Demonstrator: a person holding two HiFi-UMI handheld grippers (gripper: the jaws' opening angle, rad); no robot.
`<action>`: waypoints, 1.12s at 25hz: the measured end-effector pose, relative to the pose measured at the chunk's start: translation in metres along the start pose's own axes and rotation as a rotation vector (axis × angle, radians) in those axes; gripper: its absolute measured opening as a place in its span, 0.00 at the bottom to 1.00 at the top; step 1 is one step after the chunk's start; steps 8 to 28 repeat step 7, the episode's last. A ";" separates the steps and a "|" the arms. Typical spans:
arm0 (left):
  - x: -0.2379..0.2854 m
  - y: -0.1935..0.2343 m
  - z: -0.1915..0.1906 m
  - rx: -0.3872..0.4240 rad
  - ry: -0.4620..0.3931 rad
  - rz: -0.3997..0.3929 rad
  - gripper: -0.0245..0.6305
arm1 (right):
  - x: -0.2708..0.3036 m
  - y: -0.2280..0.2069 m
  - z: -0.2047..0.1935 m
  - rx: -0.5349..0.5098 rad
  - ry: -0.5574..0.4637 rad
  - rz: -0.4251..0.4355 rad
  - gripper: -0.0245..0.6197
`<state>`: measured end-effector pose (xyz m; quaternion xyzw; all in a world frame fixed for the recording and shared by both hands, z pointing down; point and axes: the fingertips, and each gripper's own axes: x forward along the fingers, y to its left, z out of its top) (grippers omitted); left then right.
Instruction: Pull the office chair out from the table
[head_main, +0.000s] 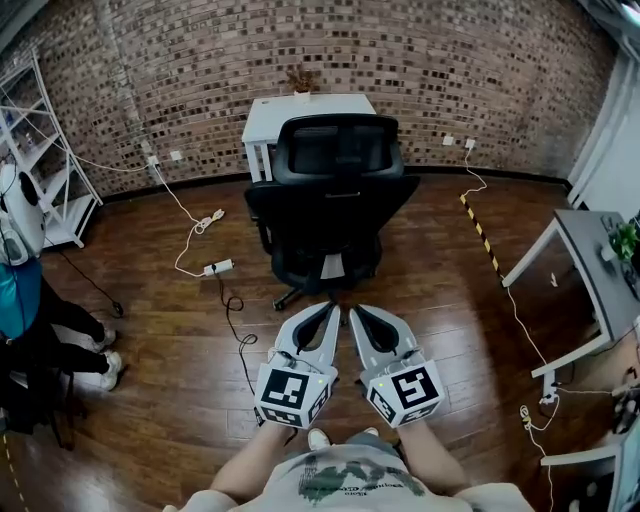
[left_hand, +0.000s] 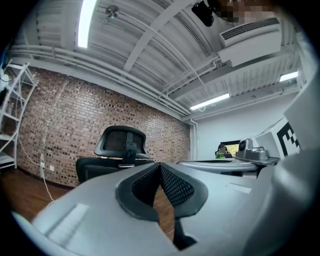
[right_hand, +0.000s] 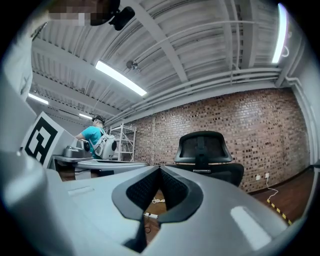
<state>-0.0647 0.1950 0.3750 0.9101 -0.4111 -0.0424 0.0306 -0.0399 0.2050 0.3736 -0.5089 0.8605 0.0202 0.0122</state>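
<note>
My left tongs (head_main: 328, 312) and right tongs (head_main: 357, 314) both closed, empty, short of office chair (head_main: 335, 200), counter (head_main: 268, 115) (white) half hidden behind it.

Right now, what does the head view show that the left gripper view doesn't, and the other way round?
Only the head view: the white table behind the chair, the power strip on the floor, and the person's forearms. Only the left gripper view: the ceiling lights and the air conditioner. Both: the chair, clear of the grippers, the brick wall, the shelf, and the left gripper and right gripper, both shut and empty.
</note>
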 end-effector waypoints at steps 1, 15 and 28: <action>0.001 -0.001 0.000 -0.001 0.000 -0.002 0.06 | 0.000 -0.001 0.000 0.002 0.001 -0.001 0.04; 0.003 0.001 -0.003 -0.010 0.008 -0.010 0.06 | 0.002 -0.002 -0.004 0.003 0.015 -0.004 0.04; 0.003 0.001 -0.003 -0.010 0.008 -0.010 0.06 | 0.002 -0.002 -0.004 0.003 0.015 -0.004 0.04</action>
